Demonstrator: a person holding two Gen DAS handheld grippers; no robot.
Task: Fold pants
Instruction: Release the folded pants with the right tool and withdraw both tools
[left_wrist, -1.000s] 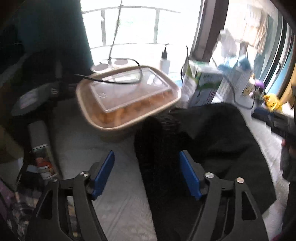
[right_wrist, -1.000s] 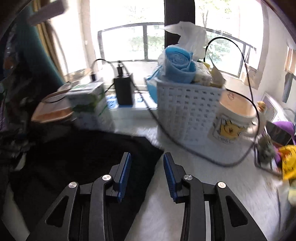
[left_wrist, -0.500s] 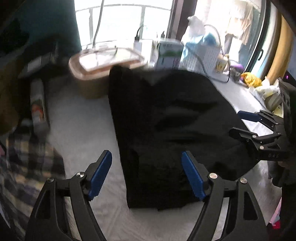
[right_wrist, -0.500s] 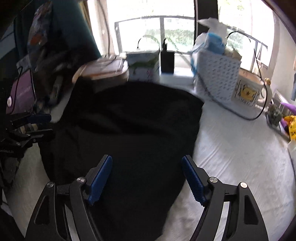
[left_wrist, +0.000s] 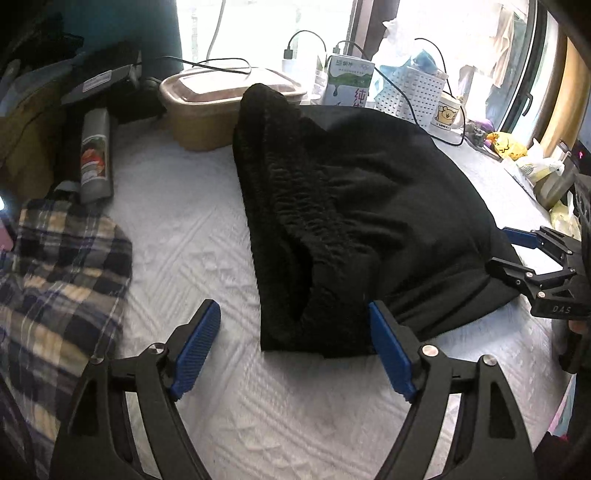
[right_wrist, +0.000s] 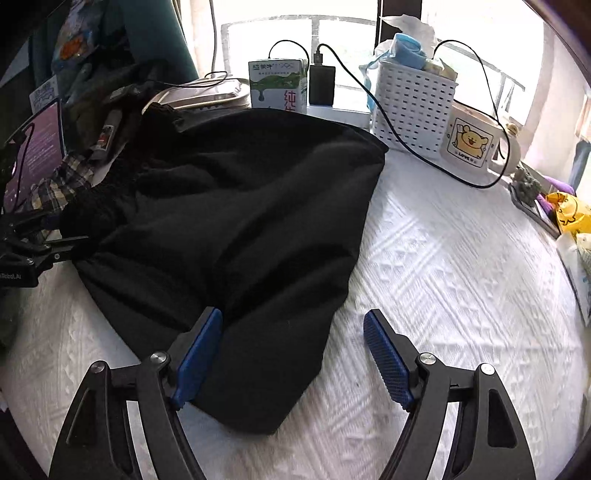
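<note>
Pants (left_wrist: 354, 221) before "LOVE U" mug (right_wrist: 469, 144)

A plaid cloth (left_wrist: 62, 273) lies crumpled on the white bedspread (right_wrist: 461, 266). A lidded food container (left_wrist: 221, 107), milk carton (right_wrist: 279, 86), white basket (right_wrist: 413, 103) and bear mug (right_wrist: 471, 142) line the window.

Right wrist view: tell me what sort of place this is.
Probably a lived-in bedroom: the black pants lie on a white quilted bedspread that looks like a bed beside a window. Along the sill sit a milk carton, a white basket and a cartoon mug.
</note>
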